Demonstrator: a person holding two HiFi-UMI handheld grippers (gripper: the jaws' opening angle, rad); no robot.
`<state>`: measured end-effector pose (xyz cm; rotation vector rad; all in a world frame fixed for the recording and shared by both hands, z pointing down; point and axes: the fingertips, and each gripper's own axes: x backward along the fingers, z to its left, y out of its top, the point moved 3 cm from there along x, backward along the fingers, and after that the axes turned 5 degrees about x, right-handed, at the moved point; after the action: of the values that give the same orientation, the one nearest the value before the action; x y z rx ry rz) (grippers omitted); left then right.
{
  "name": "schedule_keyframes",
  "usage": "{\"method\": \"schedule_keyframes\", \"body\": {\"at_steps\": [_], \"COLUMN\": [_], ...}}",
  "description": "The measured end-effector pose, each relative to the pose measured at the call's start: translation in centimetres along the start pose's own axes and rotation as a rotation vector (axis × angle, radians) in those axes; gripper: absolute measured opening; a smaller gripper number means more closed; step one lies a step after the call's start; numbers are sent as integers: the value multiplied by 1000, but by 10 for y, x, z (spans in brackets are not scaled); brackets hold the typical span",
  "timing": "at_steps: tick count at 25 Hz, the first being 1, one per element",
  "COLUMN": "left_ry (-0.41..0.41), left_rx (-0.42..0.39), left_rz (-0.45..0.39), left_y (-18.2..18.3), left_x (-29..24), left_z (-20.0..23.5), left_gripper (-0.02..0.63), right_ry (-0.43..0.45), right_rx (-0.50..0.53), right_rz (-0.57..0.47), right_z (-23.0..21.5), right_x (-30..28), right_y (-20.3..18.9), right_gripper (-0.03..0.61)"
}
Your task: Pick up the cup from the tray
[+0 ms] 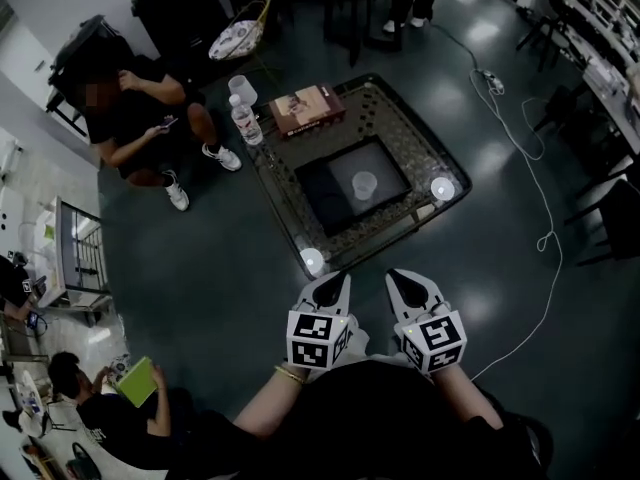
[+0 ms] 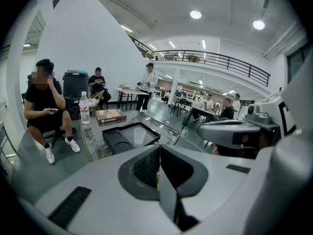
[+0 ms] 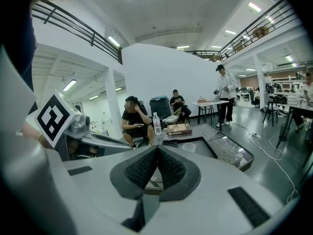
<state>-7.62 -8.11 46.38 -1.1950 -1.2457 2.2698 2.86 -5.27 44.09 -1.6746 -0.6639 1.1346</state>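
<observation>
Both jaws pinched shut and empty: your left gripper [image 1: 333, 286] and right gripper [image 1: 403, 286] sit at lower centre, arms cut off below. Cup [image 1: 365, 185] stands upright in the tray [image 1: 325, 190] at mid-frame, well apart from both. Only gripper views show the railing [image 2: 220, 60]. Box [image 1: 306, 110] lettering is too blurred to read.

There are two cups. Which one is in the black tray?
The cup in the middle of the table, standing upright inside the black tray. The other cup stands outside it, at the table's corner by the bottle.
</observation>
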Motion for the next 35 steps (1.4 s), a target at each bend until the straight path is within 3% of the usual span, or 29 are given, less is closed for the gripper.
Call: {"method": "schedule_keyframes", "body": {"at_steps": [12, 17, 27, 35], "left_ry": [-73, -59, -52, -3], "left_rx": [-14, -14, 29, 14], "left_rz": [42, 65, 95, 156], "left_y": [25, 22, 18, 22], "left_x": [-51, -70, -126, -185], "left_z": [36, 48, 62, 69], "left_gripper": [12, 14, 21, 188], "right_ry": [-75, -94, -44, 0], "right_rx": [-27, -47, -59, -56], "right_rz": [44, 84, 141, 160], "right_z": [-31, -38, -63, -106], "right_x": [-50, -55, -80, -110], "right_y": [12, 8, -5, 4], "right_gripper": [12, 12, 12, 12]}}
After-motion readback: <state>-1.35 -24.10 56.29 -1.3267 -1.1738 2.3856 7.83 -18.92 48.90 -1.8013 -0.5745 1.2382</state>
